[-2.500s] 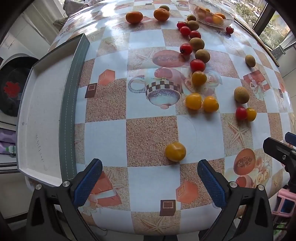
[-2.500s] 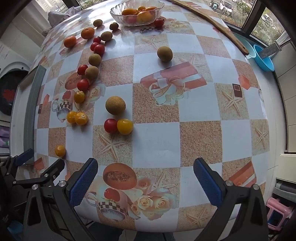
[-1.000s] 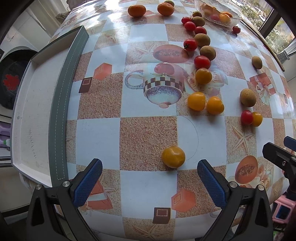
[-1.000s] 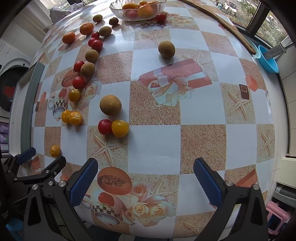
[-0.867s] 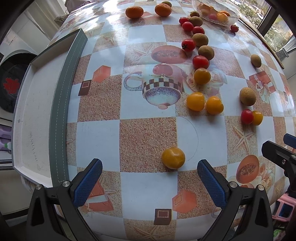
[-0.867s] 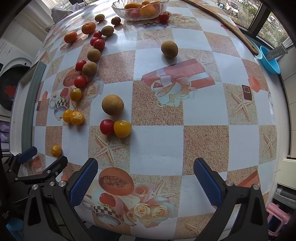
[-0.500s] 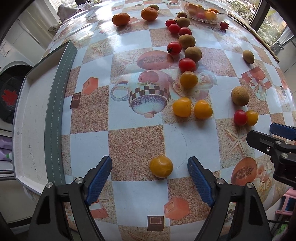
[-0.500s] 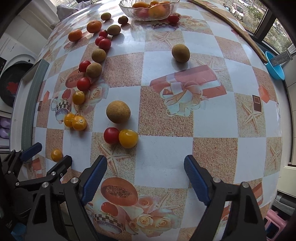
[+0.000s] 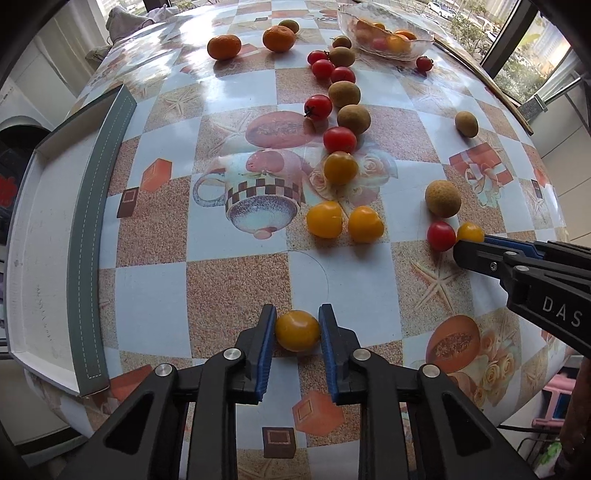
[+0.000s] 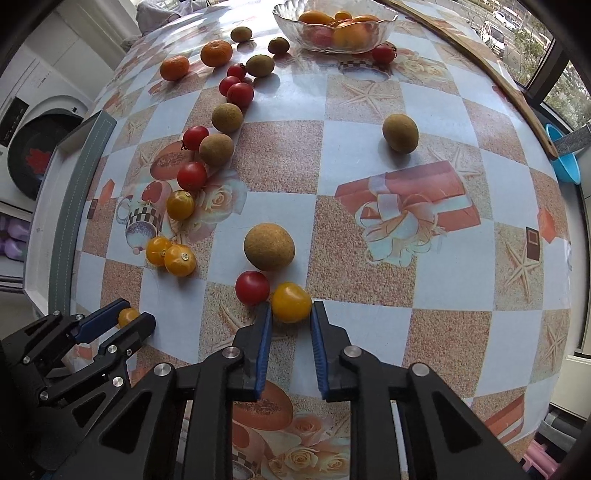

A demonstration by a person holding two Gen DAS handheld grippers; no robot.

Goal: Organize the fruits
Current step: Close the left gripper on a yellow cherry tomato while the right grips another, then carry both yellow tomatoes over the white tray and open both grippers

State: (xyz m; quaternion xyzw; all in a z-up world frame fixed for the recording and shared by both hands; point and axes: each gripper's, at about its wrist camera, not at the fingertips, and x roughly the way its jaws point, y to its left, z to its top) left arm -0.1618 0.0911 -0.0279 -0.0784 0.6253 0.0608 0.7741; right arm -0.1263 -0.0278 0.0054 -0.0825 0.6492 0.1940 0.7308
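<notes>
My left gripper (image 9: 297, 319) is shut on a yellow tomato (image 9: 296, 329) that rests on the patterned tablecloth; it also shows in the right wrist view (image 10: 128, 316). My right gripper (image 10: 290, 308) is shut on another yellow tomato (image 10: 290, 301), which sits beside a red tomato (image 10: 252, 287) and below a brown round fruit (image 10: 269, 247). That tomato also shows in the left wrist view (image 9: 470, 232). A glass bowl (image 10: 334, 27) holding fruit stands at the far end.
A line of red tomatoes (image 9: 339, 139), yellow tomatoes (image 9: 325, 219) and brown fruits (image 9: 353, 119) runs up the table. Two oranges (image 9: 224, 47) lie far back. A white tray with a grey rim (image 9: 83, 236) lies at the left edge. A blue basin (image 10: 565, 162) sits off the right edge.
Both grippers have moved forward and closed: the left jaws now clamp the near yellow tomato, the right jaws clamp the yellow tomato beside the red one. Earlier both were wide open.
</notes>
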